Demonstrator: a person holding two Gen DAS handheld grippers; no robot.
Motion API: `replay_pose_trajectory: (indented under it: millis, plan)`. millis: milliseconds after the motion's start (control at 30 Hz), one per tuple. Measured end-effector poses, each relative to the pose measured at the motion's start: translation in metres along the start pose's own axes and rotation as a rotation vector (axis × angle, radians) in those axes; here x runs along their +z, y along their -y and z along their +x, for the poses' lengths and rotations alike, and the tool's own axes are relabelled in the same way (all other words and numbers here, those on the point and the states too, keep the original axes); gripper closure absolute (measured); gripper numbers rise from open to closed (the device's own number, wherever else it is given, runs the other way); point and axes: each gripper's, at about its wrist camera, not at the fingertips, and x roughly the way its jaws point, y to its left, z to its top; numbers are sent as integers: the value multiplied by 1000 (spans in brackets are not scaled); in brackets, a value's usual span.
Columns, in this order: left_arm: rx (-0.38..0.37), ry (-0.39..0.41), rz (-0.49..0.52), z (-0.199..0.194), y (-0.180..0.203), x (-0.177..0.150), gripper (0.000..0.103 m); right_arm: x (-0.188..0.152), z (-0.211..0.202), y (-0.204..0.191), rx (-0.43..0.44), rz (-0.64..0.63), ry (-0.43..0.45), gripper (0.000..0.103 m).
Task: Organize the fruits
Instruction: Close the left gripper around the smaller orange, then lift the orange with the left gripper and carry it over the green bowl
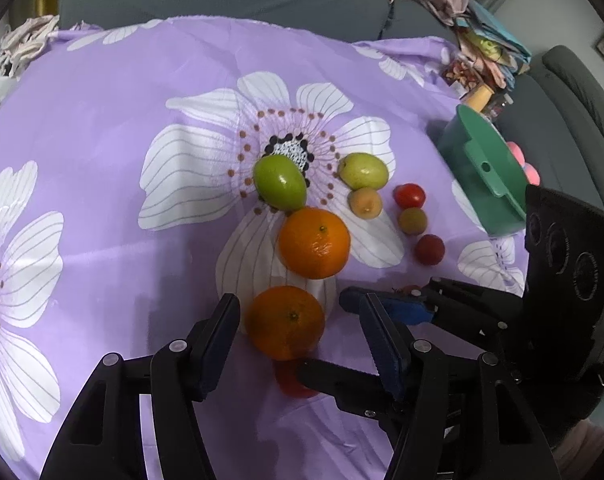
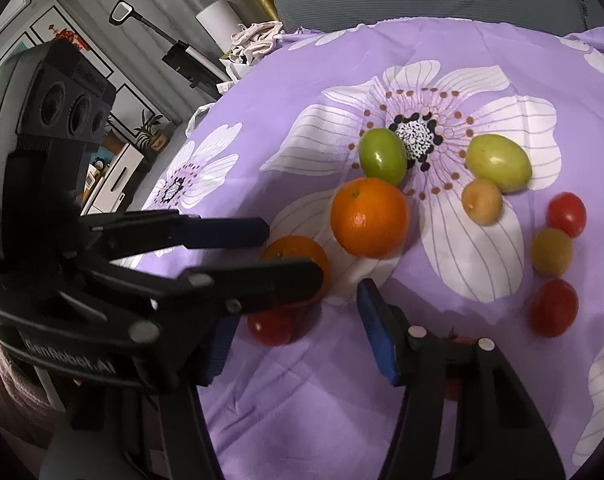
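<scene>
The left gripper (image 1: 298, 320), black with dark blue pads, points down at the table with its jaws spread and a round orange tangerine (image 1: 286, 322) lying between the fingers; a gap shows on both sides of the fruit, so neither pad presses on it. The right gripper (image 2: 298, 344), of the same make, comes in from the right and crosses just under the left one, its jaws also apart, with a small red cherry tomato (image 2: 270, 327) between its fingers; whether a pad touches the tomato cannot be told, since the left gripper's finger covers part of it. Just beyond the left gripper's tips sits a second orange tangerine (image 1: 313, 242), and past that a glossy green oval fruit (image 1: 280, 182) on the dark centre of a printed white flower. To the right of these lie a paler yellow-green oval fruit (image 1: 363, 171), touching a small tan round fruit (image 1: 365, 203), then a line of three small ones: a red cherry tomato (image 1: 409, 195), an olive-green one (image 1: 412, 220) and a dark red one (image 1: 430, 249). All rest on a purple cloth with large white flowers (image 1: 102, 220). Far right of the grippers, at the cloth's edge, stands a green plastic bowl (image 1: 481, 176), tilted
</scene>
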Motion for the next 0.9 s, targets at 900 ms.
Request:
replay_pose_trajectory:
  millis: [900]
  plan:
    - [-13,-29,16,1,4,-4,58,-5,4,-4,-22,-35,-36,62]
